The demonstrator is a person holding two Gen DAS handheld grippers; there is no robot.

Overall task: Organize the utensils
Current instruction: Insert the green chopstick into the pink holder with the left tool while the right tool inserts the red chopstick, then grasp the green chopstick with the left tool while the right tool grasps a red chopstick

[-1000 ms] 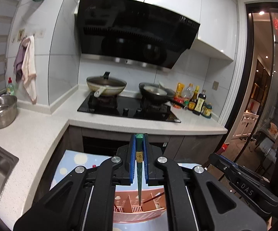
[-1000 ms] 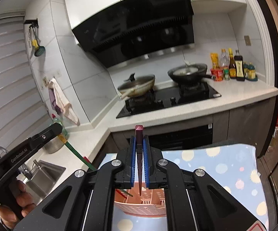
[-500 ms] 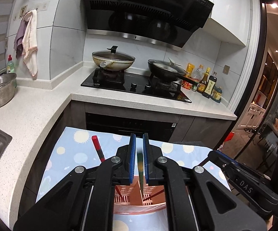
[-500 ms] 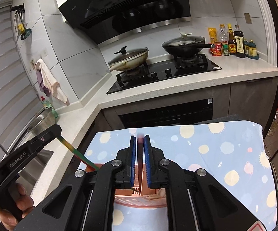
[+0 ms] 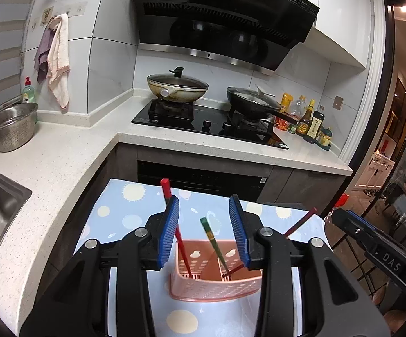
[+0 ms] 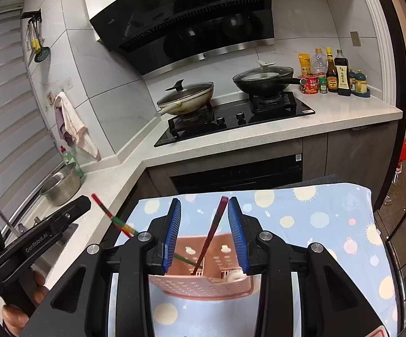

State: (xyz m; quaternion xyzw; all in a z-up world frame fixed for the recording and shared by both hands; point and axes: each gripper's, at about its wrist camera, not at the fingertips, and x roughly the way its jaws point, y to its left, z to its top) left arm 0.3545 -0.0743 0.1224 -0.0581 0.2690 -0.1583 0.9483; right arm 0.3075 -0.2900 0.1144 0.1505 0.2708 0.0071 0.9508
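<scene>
Chopsticks in holder, both grippers spread

Left gripper (image 5: 204, 231) hangs above the pink holder (image 5: 214, 286), jaws wide apart, nothing between them. Green chopstick (image 5: 212, 243) stands tilted in the gap between the blue pads (image 5: 169, 233), touching neither; its lower end sits inside the holder. Red chopstick (image 5: 175, 224) leans just behind the left pad, top end poking above it, foot in the holder's left compartment. Third, dark red chopstick (image 5: 298, 223) leans out past the right pad, foot in the holder's right part.

Right gripper (image 6: 204, 231) is likewise spread and holds nothing. Dark red chopstick (image 6: 212, 233) stands tilted between its pads, upper end close to the right pad; contact cannot be judged. Its tip rests in the holder (image 6: 203, 283), below and ahead of the fingertips. Green chopstick (image 6: 118, 221) slants in from the left, passing behind the left pad into the holder.

Holder sits on a blue sun-print cloth (image 6: 315, 219), directly under both tools. Left gripper body (image 6: 34, 241) shows at the left edge of the right wrist view, hand (image 6: 20, 311) on its grip. Beyond the cloth: counter (image 5: 48, 163), hob with a lidded wok (image 5: 177, 87) and a black pan (image 5: 250, 104).
</scene>
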